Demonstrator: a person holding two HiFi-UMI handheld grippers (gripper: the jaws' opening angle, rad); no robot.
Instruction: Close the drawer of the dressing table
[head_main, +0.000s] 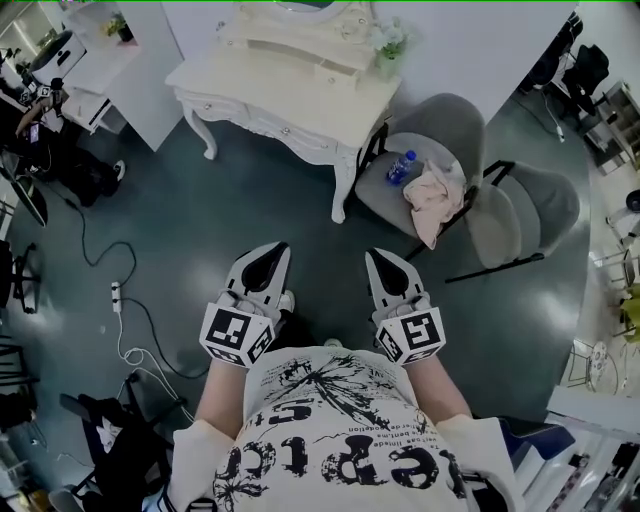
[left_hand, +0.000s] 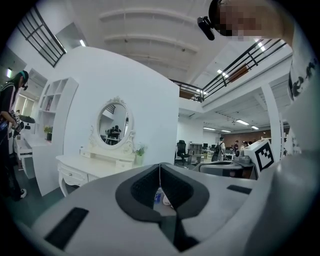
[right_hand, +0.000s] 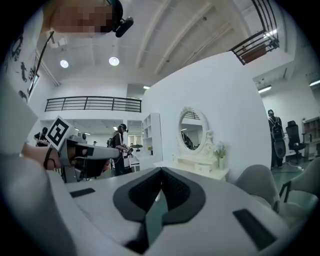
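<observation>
Nearest to us is our own printed T-shirt (head_main: 335, 430), filling the near edge of the head view. Just beyond it we hold both tools out level over the dark floor (head_main: 200, 210). The left gripper (head_main: 277, 248) has its jaws clenched tip to tip, with nothing caught between them. Through the gap behind its tips we see only the distant chair. The right gripper (head_main: 375, 256) is closed in the same way and also holds nothing. The two sit side by side, a little apart, both aimed at the far furniture.

The dressing table (head_main: 262, 88) stands well ahead of us, slightly left, against the white wall. Neither tool touches it. One small drawer (head_main: 333, 70) in the raised shelf on its top seems to jut forward a little, though we cannot be sure at this range. The oval mirror (left_hand: 113, 122) rises above the shelf, and a small plant (head_main: 388, 42) stands at the right end of the top.

Just right of the table is a grey chair (head_main: 445, 120) with a blue bottle (head_main: 400, 167) and a pale cloth (head_main: 435, 195) on its seat. A second chair (head_main: 535, 205) stands further right. A power strip (head_main: 115, 295) and its cable lie on the floor to our left.
</observation>
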